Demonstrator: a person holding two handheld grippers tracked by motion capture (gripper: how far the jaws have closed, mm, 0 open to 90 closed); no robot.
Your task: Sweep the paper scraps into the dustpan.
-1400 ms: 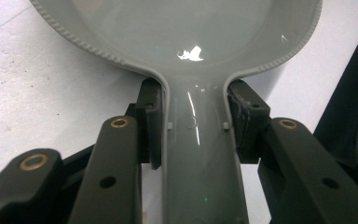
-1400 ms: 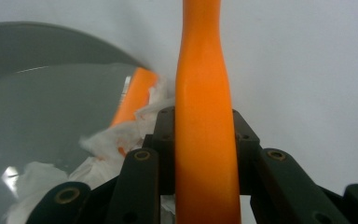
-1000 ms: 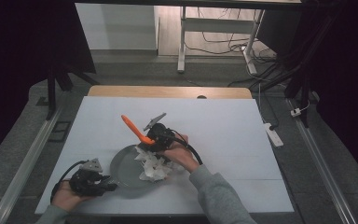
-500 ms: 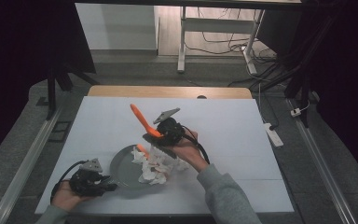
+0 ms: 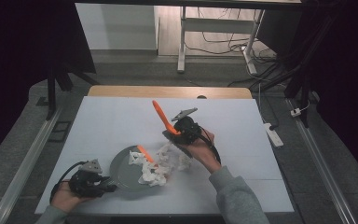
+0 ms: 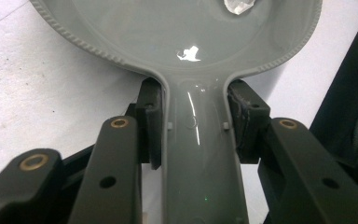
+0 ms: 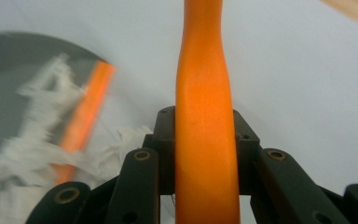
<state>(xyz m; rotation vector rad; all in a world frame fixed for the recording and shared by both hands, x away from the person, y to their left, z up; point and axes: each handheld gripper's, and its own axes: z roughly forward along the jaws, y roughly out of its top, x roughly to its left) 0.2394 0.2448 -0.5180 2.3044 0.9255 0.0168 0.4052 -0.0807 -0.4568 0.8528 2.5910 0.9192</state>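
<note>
Two grippers are at work over the white tabletop (image 5: 98,126). The left gripper (image 5: 103,186) lies low at about 7 o'clock of the tabletop, with the person's left hand (image 5: 65,196) behind it and the forearm coming in from the bottom edge. In the left gripper view its jaws are closed on the handle of the grey pan (image 6: 200,154), one pad on each side of the handle. The pan rests flat on the tabletop, its round part at 2 o'clock from this gripper.

The right gripper (image 5: 173,131) is raised near the middle of the tabletop, at about 1 o'clock from the pan. The right hand (image 5: 196,148) grips it from behind, with the grey sleeve (image 5: 235,196) running down to 5 o'clock. Its jaws are closed on an orange tool (image 5: 162,116), which points up towards 11 o'clock, tilted.

Torn white paper (image 5: 161,165) lies across the right rim of the pan and onto the tabletop beside it. An orange strip (image 5: 145,153) lies on this paper, over the pan.
</note>
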